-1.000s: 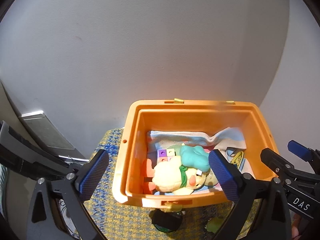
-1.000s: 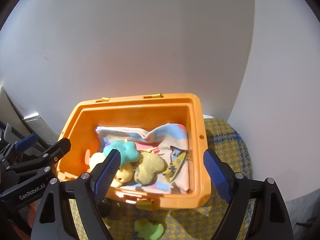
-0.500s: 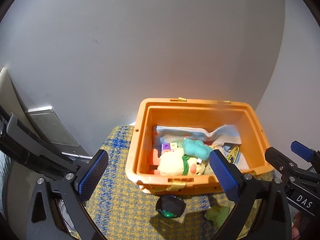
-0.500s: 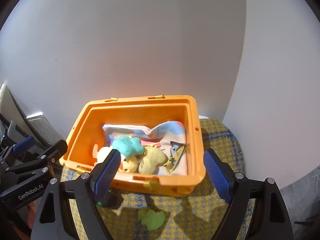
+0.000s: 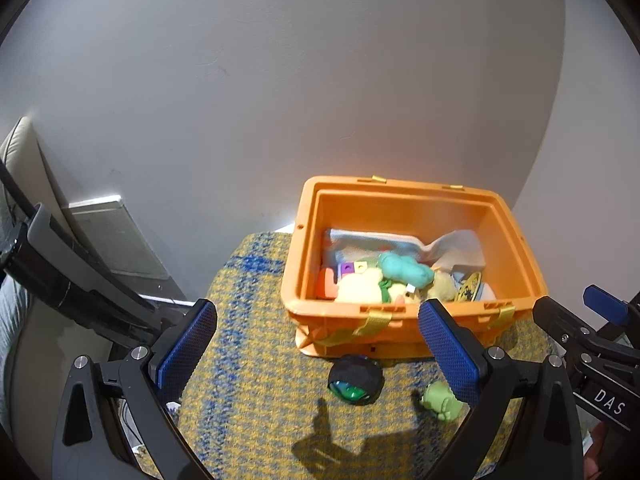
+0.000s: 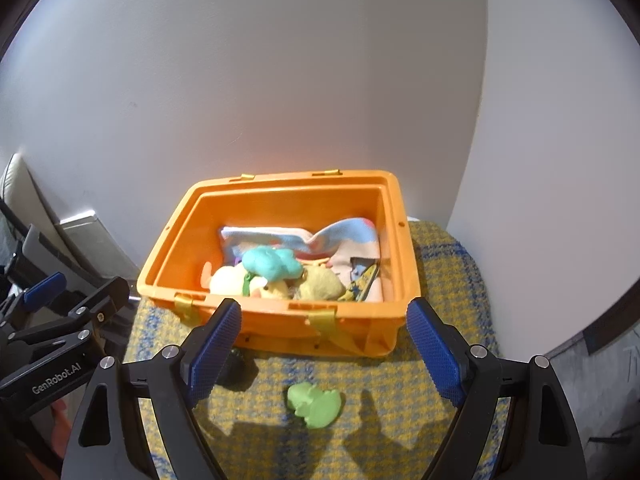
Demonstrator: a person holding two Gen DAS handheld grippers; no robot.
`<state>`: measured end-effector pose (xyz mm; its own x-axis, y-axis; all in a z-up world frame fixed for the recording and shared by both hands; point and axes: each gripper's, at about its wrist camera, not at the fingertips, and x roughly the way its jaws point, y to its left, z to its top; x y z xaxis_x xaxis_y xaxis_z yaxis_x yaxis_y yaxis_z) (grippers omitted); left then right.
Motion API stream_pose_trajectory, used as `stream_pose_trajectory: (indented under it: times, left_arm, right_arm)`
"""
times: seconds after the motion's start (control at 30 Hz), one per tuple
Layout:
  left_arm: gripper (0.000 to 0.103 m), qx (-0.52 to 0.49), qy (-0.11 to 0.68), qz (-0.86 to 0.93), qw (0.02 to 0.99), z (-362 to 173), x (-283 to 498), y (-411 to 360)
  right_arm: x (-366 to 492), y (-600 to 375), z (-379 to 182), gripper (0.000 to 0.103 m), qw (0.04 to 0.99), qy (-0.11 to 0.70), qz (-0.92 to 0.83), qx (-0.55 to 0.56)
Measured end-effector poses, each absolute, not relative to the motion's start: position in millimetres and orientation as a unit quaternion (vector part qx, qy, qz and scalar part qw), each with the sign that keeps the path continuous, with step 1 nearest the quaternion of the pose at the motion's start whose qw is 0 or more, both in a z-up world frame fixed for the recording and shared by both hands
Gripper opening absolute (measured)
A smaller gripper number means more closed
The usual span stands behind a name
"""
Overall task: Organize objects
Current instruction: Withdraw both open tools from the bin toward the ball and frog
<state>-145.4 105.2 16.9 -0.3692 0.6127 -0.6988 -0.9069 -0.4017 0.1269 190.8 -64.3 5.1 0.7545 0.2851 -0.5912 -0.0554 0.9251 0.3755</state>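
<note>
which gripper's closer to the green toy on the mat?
Right, probably. The green toy lies between the right gripper fingers, just ahead. For the left gripper, the toy sits off beside its right finger. Both open, empty.

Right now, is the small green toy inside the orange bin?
No, the green toy lies on the yellow-blue cloth in front of the orange bin.
</note>
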Motion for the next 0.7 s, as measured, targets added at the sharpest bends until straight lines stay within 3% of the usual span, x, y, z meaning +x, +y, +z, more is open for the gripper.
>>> stream_pose_trajectory:
  times: [0.7]
  left_arm:
    - [0.103, -0.301, 0.276, 0.775, 0.482, -42, -144, 68]
  right_arm:
    - [166, -39, -57, 0.085, 0.907, 0.377, 0.090, 0.162]
